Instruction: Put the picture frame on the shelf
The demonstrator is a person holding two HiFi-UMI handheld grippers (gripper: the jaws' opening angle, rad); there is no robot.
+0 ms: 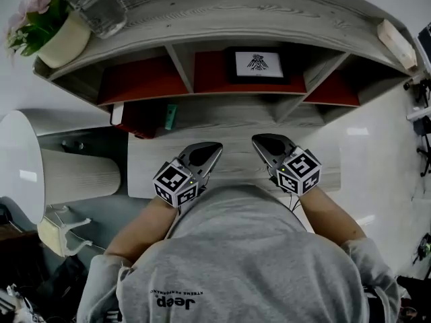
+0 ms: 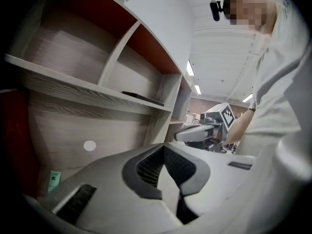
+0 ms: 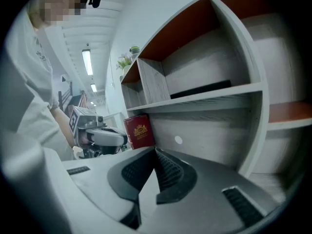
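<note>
The frame [image 1: 259, 64] lies in the shelf's [image 1: 222, 110] middle compartment. Both claws hover side by side over the worktop [image 1: 145, 170], well short of it. The left claw [image 1: 214, 147] and right claw [image 1: 259, 140] are each pressed together and empty.

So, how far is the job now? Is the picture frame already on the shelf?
Done, it seems: the picture frame sits in the middle compartment of the shelf, with nothing touching it. In hand: nothing; the left hand-held gripper and the right hand-held gripper are both shut and empty, close to the person's body. Left: nothing that I can see.
</note>
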